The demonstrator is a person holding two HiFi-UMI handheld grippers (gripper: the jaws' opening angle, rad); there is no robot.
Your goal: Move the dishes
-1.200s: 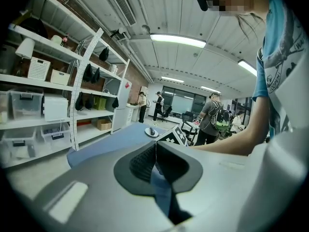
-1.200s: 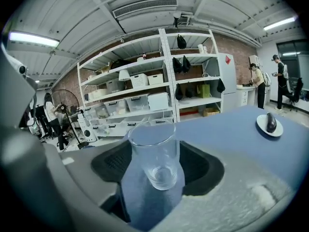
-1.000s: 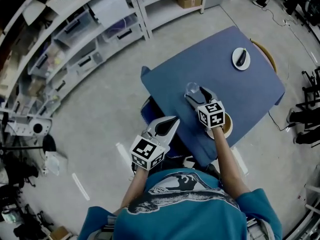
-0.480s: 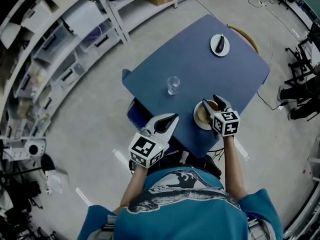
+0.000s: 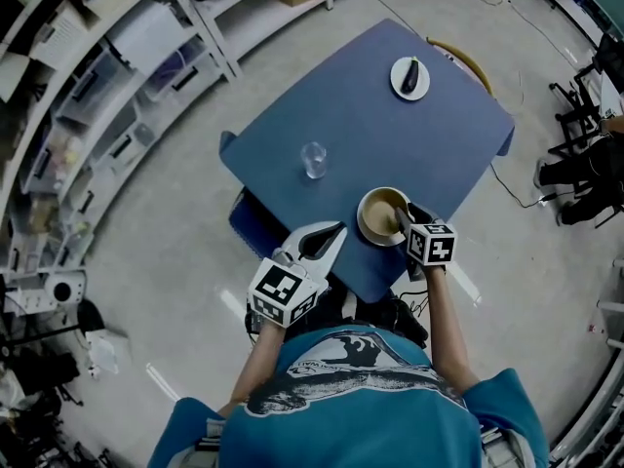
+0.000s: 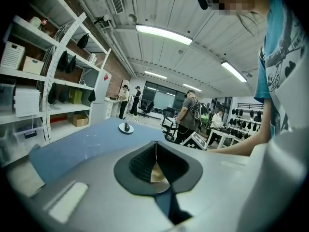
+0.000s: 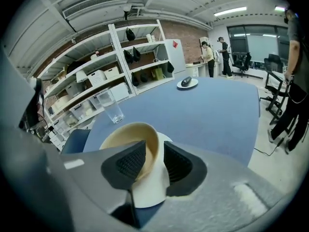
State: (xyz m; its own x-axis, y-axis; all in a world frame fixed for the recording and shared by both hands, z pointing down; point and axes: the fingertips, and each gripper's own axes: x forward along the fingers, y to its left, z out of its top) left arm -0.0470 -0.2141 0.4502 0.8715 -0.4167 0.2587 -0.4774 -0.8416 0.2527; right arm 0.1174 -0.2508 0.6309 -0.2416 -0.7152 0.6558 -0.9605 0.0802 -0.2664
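Evidently the right claw [image 5: 408, 214] is set over the rim of the bowl [image 5: 380, 214] on purpose. One pad stands inside the bowl and the other outside, so only the thin wall is between them. I think this is the sensible way to take a round dish that is too wide to be held whole. Its jaws have just been closing, and in the right gripper view both pads appear to press on the wall, so I read it as grasping the bowl. The claw comes down to the rim from the person's side, which should suit a lift.

The left claw [image 5: 338, 230] is clenched on nothing, its pads meeting in one line. It hangs at the lower centre of the head view, just off the near corner of the blue surface [image 5: 419, 149]. I judge that it only waits, because one claw is enough for this dish.

The bowl sits a little right of centre in the head view, near the surface's nearer edge. It is well apart from the glass [image 5: 314, 159] to its upper left and the small plate [image 5: 409, 78] at the upper right.

The bowl is round and rather deep, cream to tan inside and whiter outside. It seems empty, and probably smooth enough to slip.
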